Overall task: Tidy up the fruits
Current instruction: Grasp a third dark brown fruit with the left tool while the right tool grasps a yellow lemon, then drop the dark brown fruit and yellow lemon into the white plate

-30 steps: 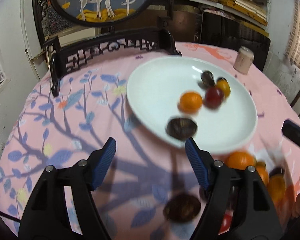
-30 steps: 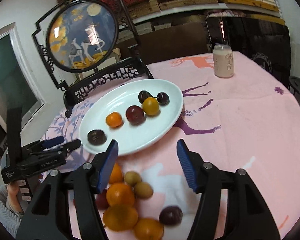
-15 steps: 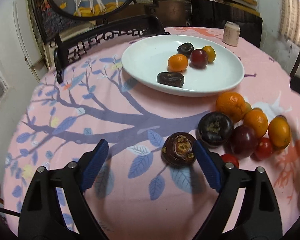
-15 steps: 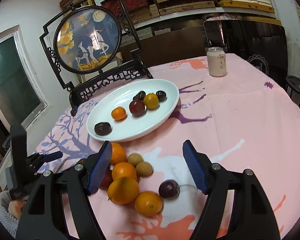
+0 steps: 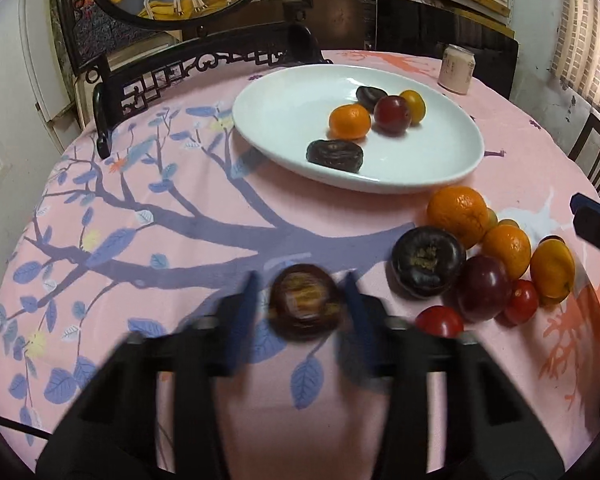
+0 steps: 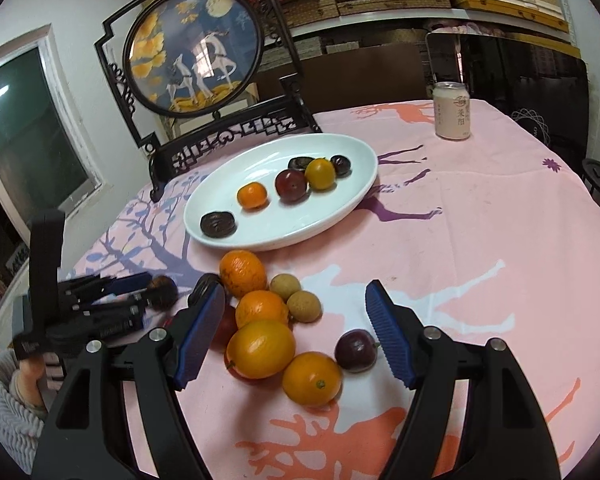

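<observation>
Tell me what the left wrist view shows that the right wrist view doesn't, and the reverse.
Only the left wrist view: two cherry tomatoes at the near edge of the fruit pile, and the left gripper's fingers close around a dark round fruit, blurred.

Only the right wrist view: two small tan fruits, the open right gripper over the pile, and the person's left hand.

Both: the white plate holding fruit, the drink can and the deer screen.

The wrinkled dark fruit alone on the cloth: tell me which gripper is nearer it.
Left. The left gripper has that dark fruit between its blurred fingers. The right gripper is open over the fruit pile, off to the side.
</observation>
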`<state>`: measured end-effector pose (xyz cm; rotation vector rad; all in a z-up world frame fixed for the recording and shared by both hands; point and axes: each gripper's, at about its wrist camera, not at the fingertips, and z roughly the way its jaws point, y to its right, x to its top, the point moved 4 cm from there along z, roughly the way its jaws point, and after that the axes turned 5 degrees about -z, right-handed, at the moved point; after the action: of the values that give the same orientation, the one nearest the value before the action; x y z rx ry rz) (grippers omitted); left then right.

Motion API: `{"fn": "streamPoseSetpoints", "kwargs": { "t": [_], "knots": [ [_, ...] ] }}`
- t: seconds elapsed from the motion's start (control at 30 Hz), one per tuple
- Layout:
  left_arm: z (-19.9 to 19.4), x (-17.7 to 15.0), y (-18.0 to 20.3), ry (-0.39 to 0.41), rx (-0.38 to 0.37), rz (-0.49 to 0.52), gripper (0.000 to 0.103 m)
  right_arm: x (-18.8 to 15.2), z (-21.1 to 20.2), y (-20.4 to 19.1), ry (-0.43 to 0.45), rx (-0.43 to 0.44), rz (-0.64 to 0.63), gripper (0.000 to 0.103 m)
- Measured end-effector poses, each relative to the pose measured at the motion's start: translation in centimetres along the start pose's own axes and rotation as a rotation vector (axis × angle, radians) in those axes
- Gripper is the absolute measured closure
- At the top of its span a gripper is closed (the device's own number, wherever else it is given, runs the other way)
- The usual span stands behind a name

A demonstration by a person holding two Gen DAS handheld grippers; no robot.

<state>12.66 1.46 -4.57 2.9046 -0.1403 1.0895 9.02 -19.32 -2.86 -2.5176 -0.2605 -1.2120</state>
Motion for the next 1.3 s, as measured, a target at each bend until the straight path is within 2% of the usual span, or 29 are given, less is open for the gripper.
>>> {"fn": "streamPoseSetpoints", "kwargs": {
  "t": [0.13, 0.2, 0.27, 0.37, 0.47, 0.67, 0.8, 0.93, 1.0, 1.1, 1.3],
  "knots": [
    [0.2, 0.0, -0.1, -0.004, 0.013, -0.003, 0.062, -0.9, 0.3, -1.6, -0.03, -0.024, -0.086, 0.03],
    [0.8, -0.3, 0.2, -0.022, 0.048, 0.018, 0.059, -1.4, 0.6, -2.3, -0.044, -0.04, -0.127, 0.03],
    [0.9, -0.5, 0.6, -0.019, 0.069, 0.043, 0.059, -1.8, 1.0, -2.8, -0.063, -0.052, -0.161, 0.039],
    [0.9, -0.4, 0.3, -0.023, 0.045, 0.027, 0.062, -2.2, 1.7, -2.9, -0.096, -0.047, -0.177, 0.056],
    [0.8, -0.3, 0.0, -0.02, 0.025, 0.006, 0.063, -2.4, 1.9, -3.1, -0.1, -0.046, -0.197, 0.061],
    [-0.8, 0.2, -0.1, 0.064, 0.062, 0.008, 0.063, -2.3, 1.7, -3.2, -0.092, -0.043, -0.195, 0.063],
    [-1.2, 0.5, -0.2, 0.085, 0.09, 0.006, 0.063, -1.8, 0.9, -3.0, -0.051, -0.051, -0.177, 0.063],
    [-2.3, 1.1, -0.1, 0.146, 0.129, 0.013, 0.063, -1.0, 0.0, -2.7, 0.005, -0.064, -0.16, 0.063],
    [-2.8, 2.0, 0.0, 0.181, 0.146, 0.016, 0.063, -0.2, -0.3, -2.6, 0.025, -0.063, -0.149, 0.063],
    [-3.1, 4.2, 0.5, 0.21, 0.125, 0.017, 0.063, 2.0, 0.3, -2.1, 0.029, -0.057, -0.131, 0.063],
    [0.0, 10.1, 1.5, 0.198, 0.098, 0.007, 0.063, 7.2, 4.1, -1.9, 0.027, -0.061, -0.122, 0.062]
  ]
}}
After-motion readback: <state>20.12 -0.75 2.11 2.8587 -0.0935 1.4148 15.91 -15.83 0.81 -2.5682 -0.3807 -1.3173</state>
